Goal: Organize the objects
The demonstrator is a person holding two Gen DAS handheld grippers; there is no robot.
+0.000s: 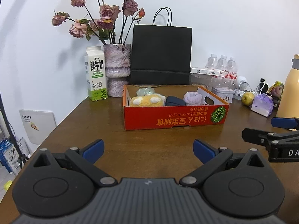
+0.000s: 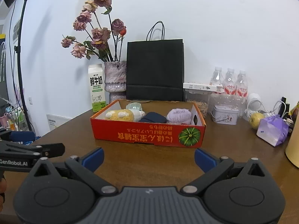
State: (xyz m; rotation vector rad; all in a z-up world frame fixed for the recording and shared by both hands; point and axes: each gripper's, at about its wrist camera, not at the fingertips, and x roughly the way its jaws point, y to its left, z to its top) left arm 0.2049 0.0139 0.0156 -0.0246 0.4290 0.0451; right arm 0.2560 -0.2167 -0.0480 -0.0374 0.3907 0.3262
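Left wrist view: left tool [image 1: 148,150] hangs over the counter [image 1: 104,127] with its fingers wide apart, holding nothing. The red box [image 1: 173,116] sits ahead, with a yellow plush [image 1: 146,100], a navy pouch [image 1: 174,100] and a lilac roll [image 1: 192,98] inside.

Right wrist view: right tool [image 2: 148,158] is spread apart and empty too, just short of the box [image 2: 147,135]. A milk carton [image 2: 97,87] and black bag [image 2: 155,71] stand behind.

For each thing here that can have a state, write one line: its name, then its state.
left gripper: open, empty
right gripper: open, empty
orange box: open-topped, holding soft items
black paper bag: upright
milk carton: upright, closed
roses: dried, in vase
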